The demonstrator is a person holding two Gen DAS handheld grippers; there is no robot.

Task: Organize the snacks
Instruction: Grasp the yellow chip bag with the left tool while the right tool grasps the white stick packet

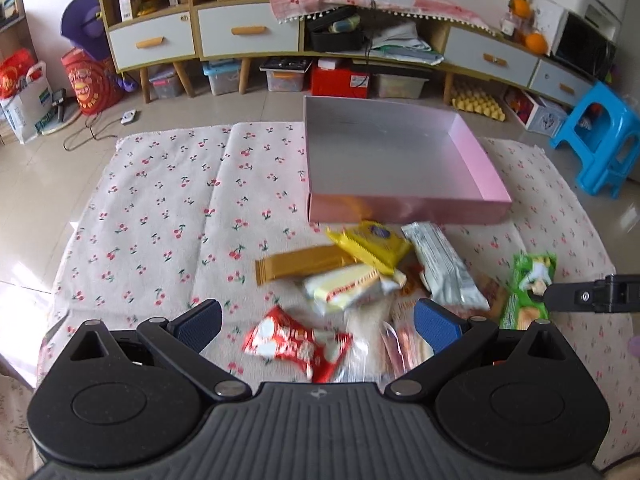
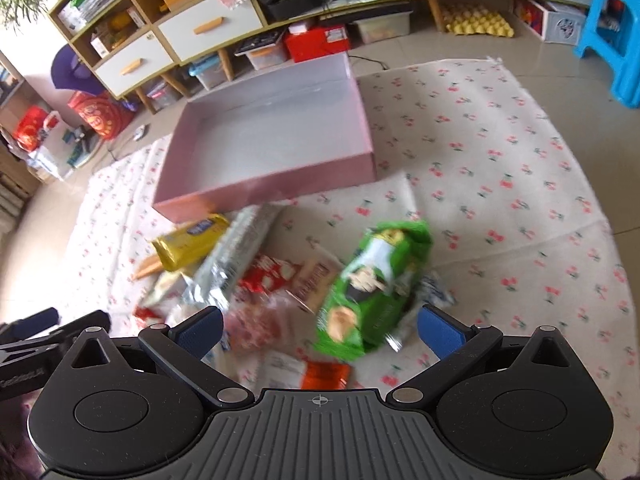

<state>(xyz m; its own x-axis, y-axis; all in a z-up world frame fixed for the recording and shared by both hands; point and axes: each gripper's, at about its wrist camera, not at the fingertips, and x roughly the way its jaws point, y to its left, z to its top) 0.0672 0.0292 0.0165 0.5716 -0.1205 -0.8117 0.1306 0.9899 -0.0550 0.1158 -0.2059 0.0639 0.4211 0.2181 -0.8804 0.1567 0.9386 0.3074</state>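
Left gripper (image 1: 318,326) gapes empty low in frame over the red packet (image 1: 296,342); right gripper (image 2: 320,330) gapes empty around the green bag (image 2: 374,292); pink box (image 1: 404,210) sits upper centre.

Nothing can be read with certainty; the print on the snack packets (image 2: 372,288) is smeared by blur; the embossed lettering on the black gripper part (image 2: 18,380) at the left edge of the right wrist view is too faint to make out.

left gripper (image 1: 318,326) | black body, blue ribbed pads, silver pivot screws | right gripper (image 2: 318,326) | same, crosshair mark
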